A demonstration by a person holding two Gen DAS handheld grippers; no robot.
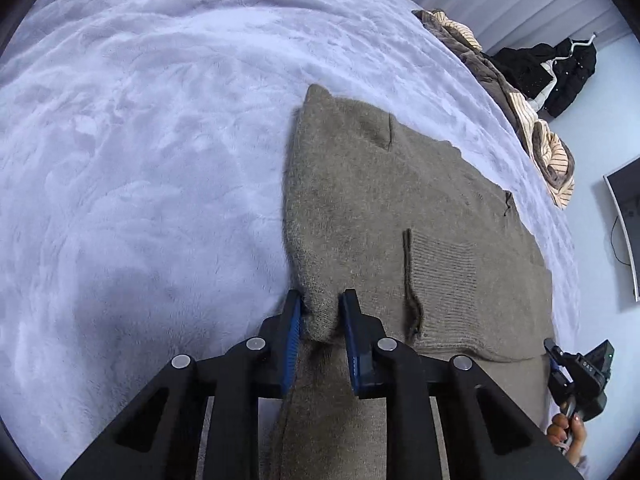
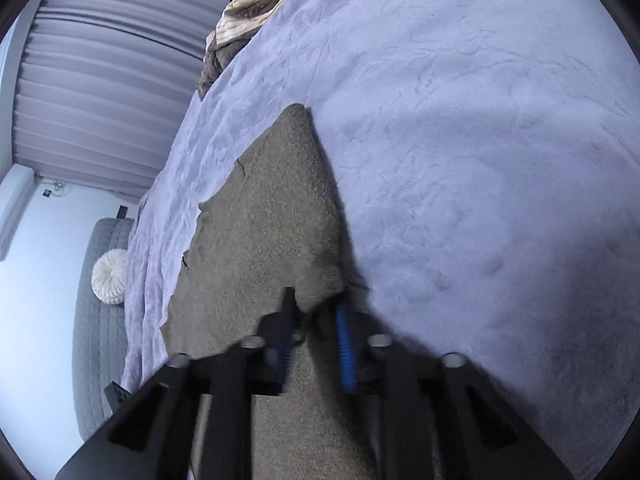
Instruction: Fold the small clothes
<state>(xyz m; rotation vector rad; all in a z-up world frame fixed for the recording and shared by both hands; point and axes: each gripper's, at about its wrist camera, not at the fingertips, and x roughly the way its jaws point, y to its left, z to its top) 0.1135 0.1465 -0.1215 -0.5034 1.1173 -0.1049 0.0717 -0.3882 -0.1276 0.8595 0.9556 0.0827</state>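
Note:
A grey-brown knit sweater [image 1: 380,208] lies flat on a lavender plush blanket [image 1: 140,140], with one sleeve folded across it and the ribbed cuff [image 1: 440,276] on top. My left gripper [image 1: 320,312] is shut on a bunched fold of the sweater's left edge, and the fabric is squeezed between its blue pads. In the right wrist view, which is blurred, the same sweater [image 2: 272,208] runs away from the camera. My right gripper [image 2: 316,308] is shut on its near right corner, with cloth between the fingers. A person's hand [image 1: 568,432] holds that gripper at the lower right of the left wrist view.
A heap of striped beige and brown clothes [image 1: 532,128] lies along the bed's far edge, with a black garment [image 1: 560,72] beyond it. A monitor [image 1: 624,232] stands off the bed. A grey quilted seat with a round white cushion [image 2: 109,276] sits beside the bed under pleated curtains [image 2: 100,60].

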